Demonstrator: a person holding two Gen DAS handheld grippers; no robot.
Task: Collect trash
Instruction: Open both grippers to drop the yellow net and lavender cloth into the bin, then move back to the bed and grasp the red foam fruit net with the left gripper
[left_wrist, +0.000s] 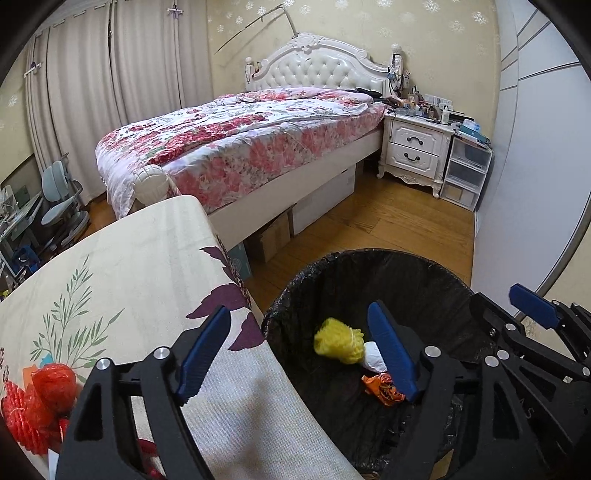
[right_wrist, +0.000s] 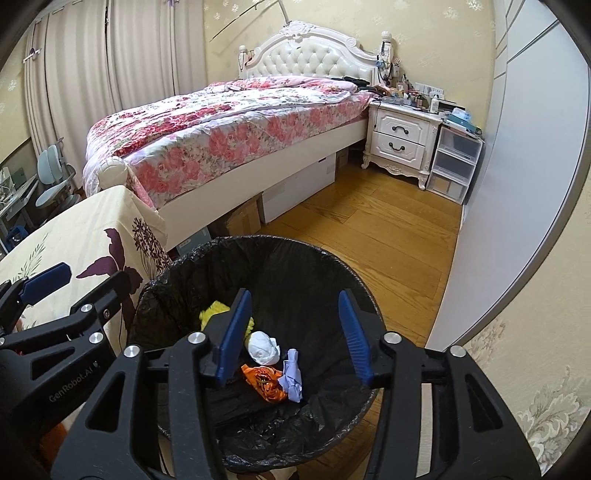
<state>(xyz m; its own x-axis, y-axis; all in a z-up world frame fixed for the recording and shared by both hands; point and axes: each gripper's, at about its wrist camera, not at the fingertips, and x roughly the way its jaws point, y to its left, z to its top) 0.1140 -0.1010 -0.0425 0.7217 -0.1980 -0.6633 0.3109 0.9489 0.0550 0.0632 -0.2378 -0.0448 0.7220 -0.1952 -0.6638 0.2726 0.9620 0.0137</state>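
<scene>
1. Left wrist view: left gripper (left_wrist: 299, 354) spread wide, nothing between the pads. It straddles the table edge and the bin rim, one pad over the cloth, the other over the bin mouth.
2. Bin (left_wrist: 436, 269) is black-lined and stands on the floor right against the clothed table (left_wrist: 129, 266). Inside: yellow wad (left_wrist: 338, 341), white wad (left_wrist: 373, 356), orange wrapper (left_wrist: 380, 387).
3. Remaining trash: red mesh netting (left_wrist: 37, 398) on the table at lower left, bunched, partly behind the gripper body. A small orange and teal scrap lies beside it; can't make it out.
4. Handling guess: the netting looks light, soft and springy, not fragile. Pinch the thick round bunch; loose strands may snag or trail. A white bit below it is cut off by the frame.
5. Right gripper (left_wrist: 533, 306) shows at the right edge, only partly in frame.
6. Right wrist view: right gripper (right_wrist: 295, 332) released, empty, hanging over the bin (right_wrist: 155, 291) mouth.
7. Bin contents here: yellow wad (right_wrist: 210, 314) half hidden behind the left pad, white wad (right_wrist: 262, 345), orange wrapper (right_wrist: 264, 380), plus a lilac crumpled piece (right_wrist: 291, 376), soft paper or thin film, can't tell.
8. Left gripper (right_wrist: 79, 280) seen at the left over the table (right_wrist: 110, 206); the red netting is not visible here, hidden behind that gripper body.
9. Bin bottom is dark; anything deeper is unreadable.
</scene>
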